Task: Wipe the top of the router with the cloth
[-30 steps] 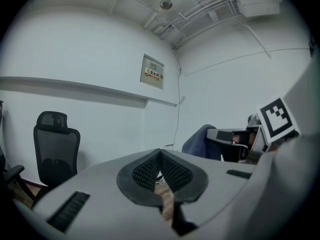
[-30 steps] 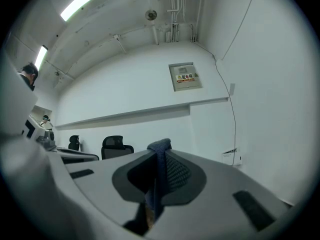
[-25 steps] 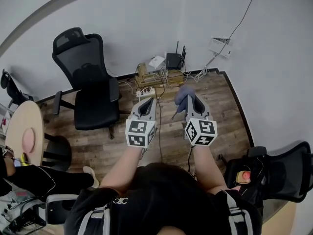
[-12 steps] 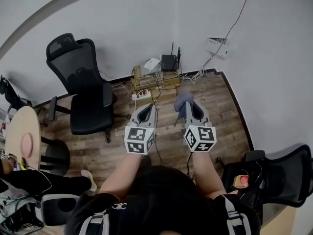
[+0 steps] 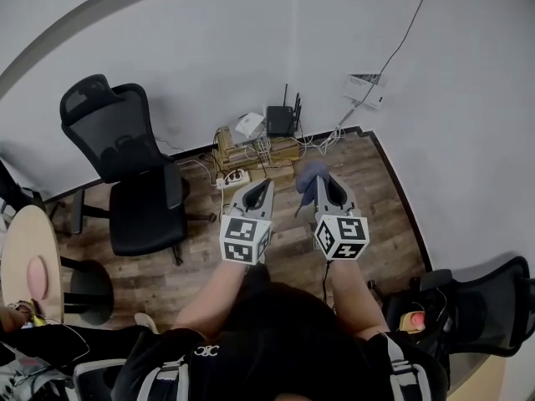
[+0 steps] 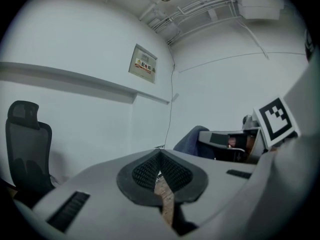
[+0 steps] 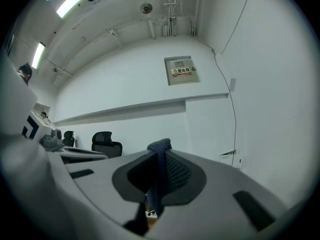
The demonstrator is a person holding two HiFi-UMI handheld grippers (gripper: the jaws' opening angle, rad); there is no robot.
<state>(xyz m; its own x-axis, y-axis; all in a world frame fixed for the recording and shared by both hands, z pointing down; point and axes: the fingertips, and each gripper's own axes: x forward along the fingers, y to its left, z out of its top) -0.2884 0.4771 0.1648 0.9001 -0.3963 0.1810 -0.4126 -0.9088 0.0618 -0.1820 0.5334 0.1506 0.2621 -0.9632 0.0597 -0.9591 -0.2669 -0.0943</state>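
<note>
- One blue cloth (image 5: 310, 173) is pinched in your right gripper (image 5: 324, 182), well apart from the router (image 5: 280, 120).
- Your left gripper (image 5: 260, 190), also well apart from the router, has its jaws together, holding nothing.

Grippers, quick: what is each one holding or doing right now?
Left gripper: jaws shut, holding nothing.
Right gripper: jaws shut on the blue cloth.

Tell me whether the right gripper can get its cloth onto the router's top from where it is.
Probably not yet: the right gripper, shut on the cloth, hangs short of the router, with bare floor between them. Nothing blocks the way, so moving forward and down should get it there.
</note>
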